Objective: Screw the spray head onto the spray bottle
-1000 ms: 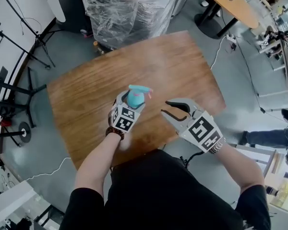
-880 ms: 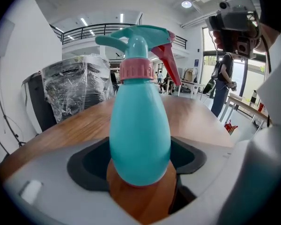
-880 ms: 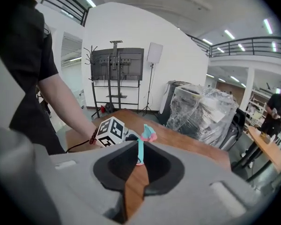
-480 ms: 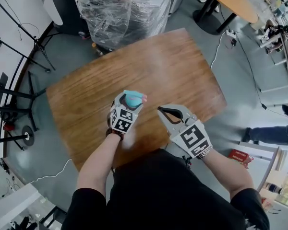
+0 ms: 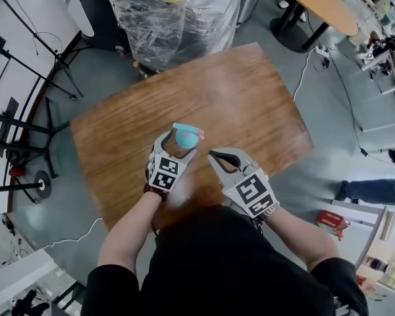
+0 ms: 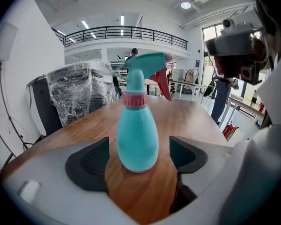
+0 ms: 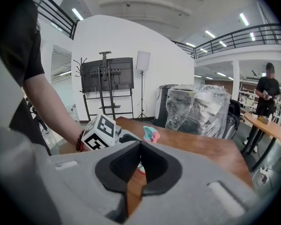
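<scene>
Spray bottle (image 5: 186,137) stands toward the near edge of the tabletop (image 5: 237,91) in the head view.

Left gripper view: your left hand-held gripper (image 6: 139,156) is spread, with its pads clear of the bottle body between them. The spray head (image 6: 146,63) sits on the neck.

Right gripper view: your right hand-held gripper (image 7: 139,163) is pressed together and empty.

Tightening appears to be the step in hand. Next, clamp the body, then reopen the right onto the head. No label is legible.

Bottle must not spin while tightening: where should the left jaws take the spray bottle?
The wide lower body of the spray bottle, from the near side, where the open left gripper straddles it. It stands upright, and its neck is narrow.
</scene>
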The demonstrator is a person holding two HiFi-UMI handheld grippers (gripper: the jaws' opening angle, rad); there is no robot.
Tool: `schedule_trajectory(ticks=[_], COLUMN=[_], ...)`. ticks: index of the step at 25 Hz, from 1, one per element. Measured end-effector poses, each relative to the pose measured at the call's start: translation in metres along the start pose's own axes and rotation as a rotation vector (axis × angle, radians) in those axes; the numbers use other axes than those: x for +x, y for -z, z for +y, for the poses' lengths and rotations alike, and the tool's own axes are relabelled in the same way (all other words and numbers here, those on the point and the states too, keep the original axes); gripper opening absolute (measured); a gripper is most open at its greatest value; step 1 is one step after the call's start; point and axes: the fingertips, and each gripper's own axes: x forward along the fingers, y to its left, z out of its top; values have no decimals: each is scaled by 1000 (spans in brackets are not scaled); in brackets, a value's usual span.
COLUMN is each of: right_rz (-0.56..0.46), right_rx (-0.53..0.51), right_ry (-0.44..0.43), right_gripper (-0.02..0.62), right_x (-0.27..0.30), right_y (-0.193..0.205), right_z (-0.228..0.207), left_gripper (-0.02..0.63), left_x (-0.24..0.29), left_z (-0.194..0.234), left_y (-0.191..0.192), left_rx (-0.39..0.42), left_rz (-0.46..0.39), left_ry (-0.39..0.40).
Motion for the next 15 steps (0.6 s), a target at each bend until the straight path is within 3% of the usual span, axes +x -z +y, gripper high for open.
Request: schedule_trajectory(ticks=[2,6,10,15], right_rz=[-6,-18,-38,-42], right_rx=[10,39,52,51], right_ry=[6,11,9,13], right_gripper=[-8,-8,-8,-8], right_x=[3,8,13,18], right_y=[0,1,-4,-5], right_z=[0,3,8,8], left_gripper=[389,197,11,9], left_x=[-20,-58,-79,-89], left_z=[1,-8,-20,-31], left_y=[-14,-43,-62,-72], left_rx=[-25,-108,-118,-139], left_rz=[-43,-123,-189,-205], left_ry=[-19,-27,-3,16])
